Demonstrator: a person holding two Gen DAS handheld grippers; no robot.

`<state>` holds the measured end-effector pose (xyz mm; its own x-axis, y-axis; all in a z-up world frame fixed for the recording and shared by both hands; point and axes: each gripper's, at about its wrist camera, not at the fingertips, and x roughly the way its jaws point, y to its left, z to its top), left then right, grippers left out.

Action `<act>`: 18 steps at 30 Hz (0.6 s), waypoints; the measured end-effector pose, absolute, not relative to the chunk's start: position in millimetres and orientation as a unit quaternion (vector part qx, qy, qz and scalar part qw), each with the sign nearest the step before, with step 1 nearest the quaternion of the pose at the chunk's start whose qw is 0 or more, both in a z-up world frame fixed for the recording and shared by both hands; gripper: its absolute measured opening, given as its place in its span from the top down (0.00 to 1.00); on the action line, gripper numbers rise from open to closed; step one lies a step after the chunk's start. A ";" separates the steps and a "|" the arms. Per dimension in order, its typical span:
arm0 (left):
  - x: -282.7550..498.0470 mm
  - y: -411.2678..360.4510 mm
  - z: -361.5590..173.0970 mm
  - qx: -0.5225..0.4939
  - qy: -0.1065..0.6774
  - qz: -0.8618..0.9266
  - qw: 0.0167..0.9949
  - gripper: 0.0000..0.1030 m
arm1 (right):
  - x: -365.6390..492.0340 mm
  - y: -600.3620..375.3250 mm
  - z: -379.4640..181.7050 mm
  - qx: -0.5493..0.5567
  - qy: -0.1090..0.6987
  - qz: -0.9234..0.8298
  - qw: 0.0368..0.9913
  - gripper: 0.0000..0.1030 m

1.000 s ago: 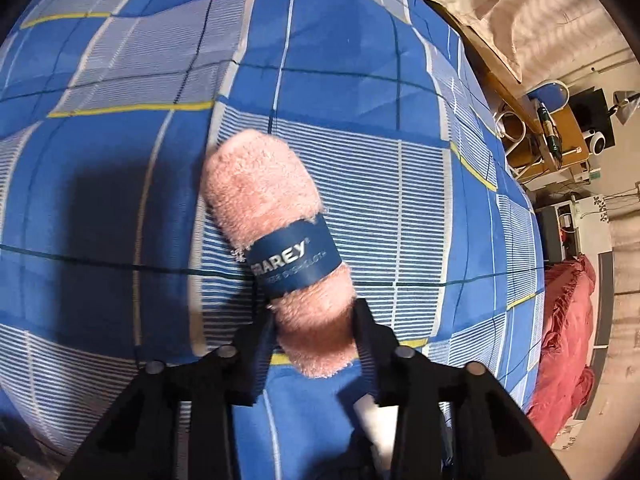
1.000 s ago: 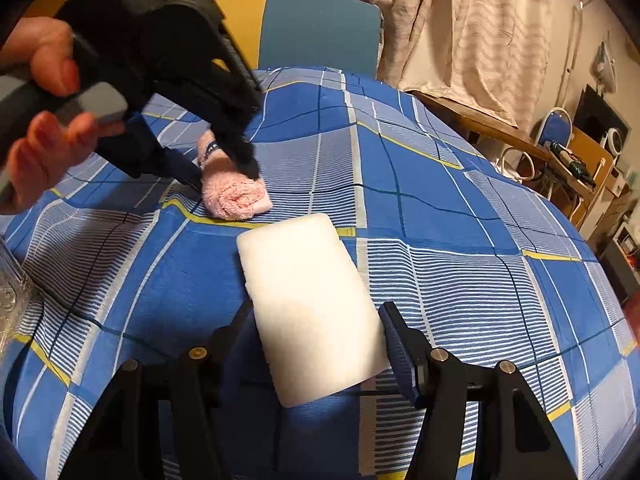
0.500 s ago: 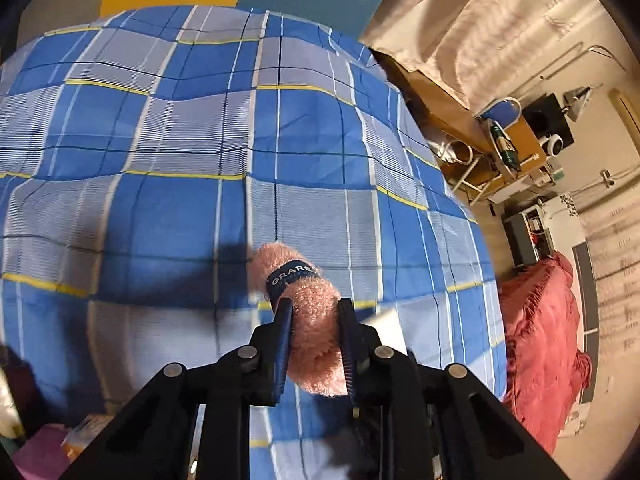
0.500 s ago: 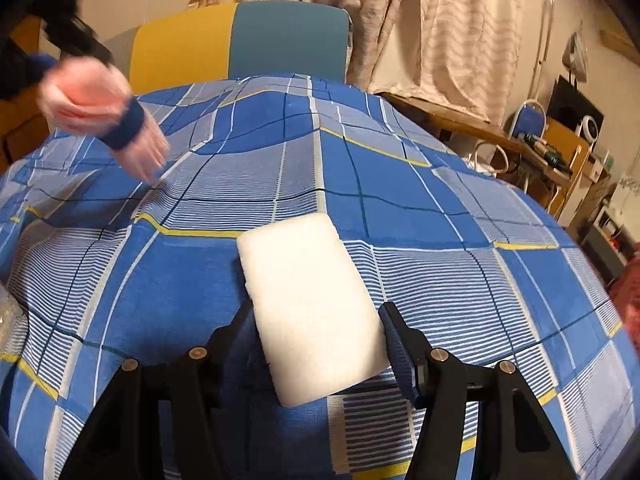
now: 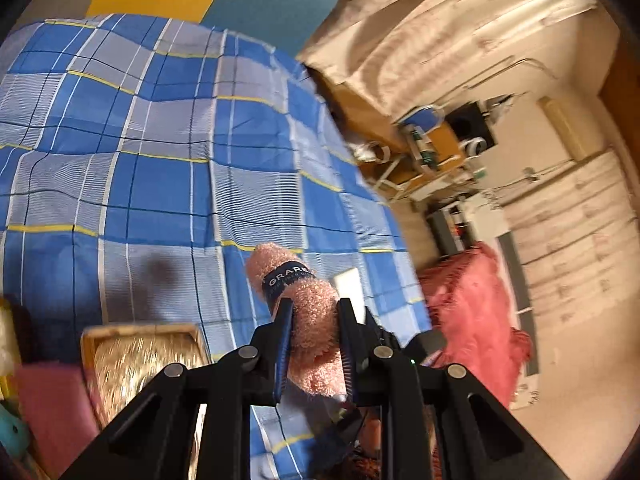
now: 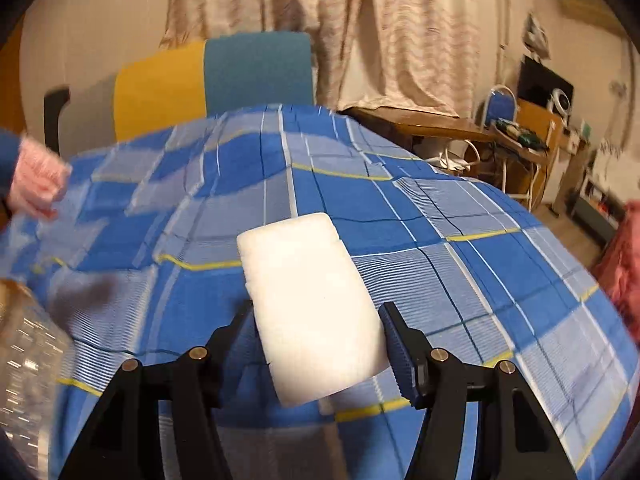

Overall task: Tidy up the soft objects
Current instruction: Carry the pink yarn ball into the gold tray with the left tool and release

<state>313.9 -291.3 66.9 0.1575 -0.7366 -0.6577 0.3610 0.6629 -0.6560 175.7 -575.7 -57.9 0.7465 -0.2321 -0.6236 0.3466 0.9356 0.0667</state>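
A pink rolled towel (image 5: 266,258) with a dark blue band is pinched between the pads of my left gripper (image 5: 315,306), which is shut on it and holds it well above the blue checked bedspread (image 5: 160,184). In the right wrist view the same towel (image 6: 36,184) shows blurred at the far left edge. A white rectangular sponge (image 6: 304,272) sits lengthwise between the fingers of my right gripper (image 6: 316,309). Both pads touch its long sides and hold it just off the cloth. The sponge (image 5: 348,284) also peeks out behind the towel.
A woven golden basket (image 5: 140,356) lies at the lower left, with a pink cloth (image 5: 52,400) beside it. A clear plastic container (image 6: 28,344) stands at the left edge. A yellow and teal chair (image 6: 212,80) is behind the bed, a red blanket (image 5: 468,312) to the right.
My left gripper closed on the pink towel, lifted it off the bedspread and carried it left, bringing the basket into view. My right gripper rose slightly with the sponge between its fingers.
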 end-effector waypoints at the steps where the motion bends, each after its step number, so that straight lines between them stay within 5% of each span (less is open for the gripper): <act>1: 303.5 -277.1 73.1 -0.181 0.525 -0.380 0.740 0.80 | 168.4 -574.3 -53.6 0.102 0.313 -0.154 0.932 0.40; 8: 253.3 -178.1 87.0 -0.219 0.498 -0.414 0.730 0.80 | 116.3 -560.8 -29.5 0.164 0.266 -0.141 0.939 0.40; 18: 207.4 -38.7 41.5 -0.293 0.473 -0.375 0.741 0.87 | 60.9 -521.4 8.5 0.184 0.220 -0.116 0.951 0.40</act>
<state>207.4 -38.7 41.5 0.2700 -0.8339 -0.4814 0.2783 0.5462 -0.7901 60.9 -521.4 8.5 0.8763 -0.1402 -0.4609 0.3023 0.9050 0.2994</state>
